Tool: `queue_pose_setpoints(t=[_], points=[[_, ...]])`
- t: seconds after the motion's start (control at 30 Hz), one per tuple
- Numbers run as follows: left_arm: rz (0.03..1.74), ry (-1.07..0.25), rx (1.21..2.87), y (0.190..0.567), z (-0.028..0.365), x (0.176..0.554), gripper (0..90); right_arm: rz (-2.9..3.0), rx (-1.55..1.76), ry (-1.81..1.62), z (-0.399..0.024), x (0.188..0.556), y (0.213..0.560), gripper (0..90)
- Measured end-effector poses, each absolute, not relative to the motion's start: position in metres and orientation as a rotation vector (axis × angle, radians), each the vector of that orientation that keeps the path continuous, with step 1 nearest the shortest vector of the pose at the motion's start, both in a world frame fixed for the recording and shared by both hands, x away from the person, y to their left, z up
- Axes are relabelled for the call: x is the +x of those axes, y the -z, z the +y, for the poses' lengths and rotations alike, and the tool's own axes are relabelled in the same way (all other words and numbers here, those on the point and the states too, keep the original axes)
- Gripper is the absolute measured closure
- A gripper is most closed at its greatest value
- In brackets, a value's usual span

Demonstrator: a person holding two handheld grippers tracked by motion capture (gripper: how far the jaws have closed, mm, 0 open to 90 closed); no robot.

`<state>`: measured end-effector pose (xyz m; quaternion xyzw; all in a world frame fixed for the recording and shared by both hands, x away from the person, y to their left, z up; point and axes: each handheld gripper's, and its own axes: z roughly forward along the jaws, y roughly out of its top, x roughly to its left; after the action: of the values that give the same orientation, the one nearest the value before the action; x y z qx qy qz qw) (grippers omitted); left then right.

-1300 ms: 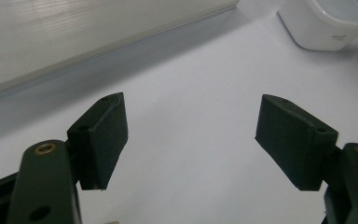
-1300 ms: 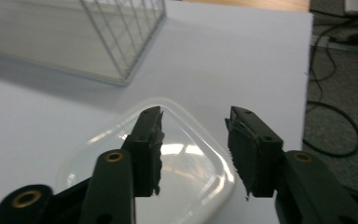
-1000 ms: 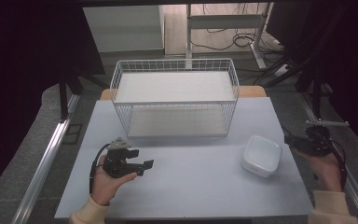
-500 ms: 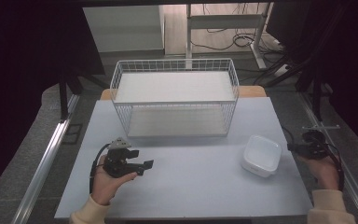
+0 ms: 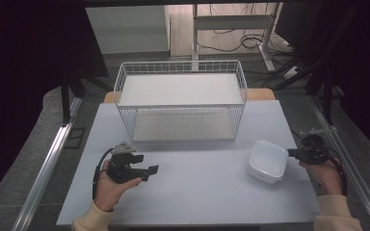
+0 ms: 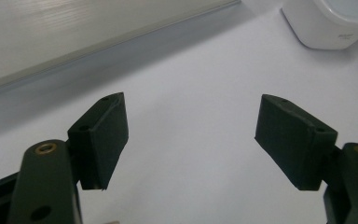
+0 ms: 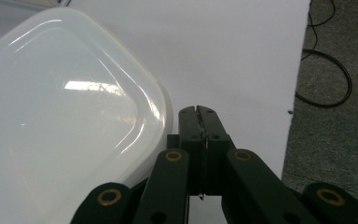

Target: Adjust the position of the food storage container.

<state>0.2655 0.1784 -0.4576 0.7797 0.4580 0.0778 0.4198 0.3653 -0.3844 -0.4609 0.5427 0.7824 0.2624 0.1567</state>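
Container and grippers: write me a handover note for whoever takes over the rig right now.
Left gripper: open, holding nothing, low over the table's near left.
Right gripper: shut with nothing between the jaws, right beside the container's near edge.
Container: lidded, sitting on the table's right side, in front of the wire basket.
Done: nothing gripped or lifted.
Left: probably grip the container; the basket looks the likely destination.
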Motion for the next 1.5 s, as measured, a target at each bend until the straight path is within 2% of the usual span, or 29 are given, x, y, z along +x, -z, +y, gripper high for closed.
queue_pose_setpoints(t=[0.57,0.97,1.5], points=[[1.141,-0.191,1.963,0.458,0.177,0.265,25.7,2.352,1.493,-0.745,-0.344,0.357,0.462,89.7],[1.141,-0.192,1.967,0.458,0.176,0.266,25.8,2.489,1.356,-0.708,-0.289,0.349,0.471,89.7],[1.141,-0.188,1.968,0.459,0.176,0.267,25.9,2.526,1.267,-0.753,-0.264,0.347,0.47,89.7]])
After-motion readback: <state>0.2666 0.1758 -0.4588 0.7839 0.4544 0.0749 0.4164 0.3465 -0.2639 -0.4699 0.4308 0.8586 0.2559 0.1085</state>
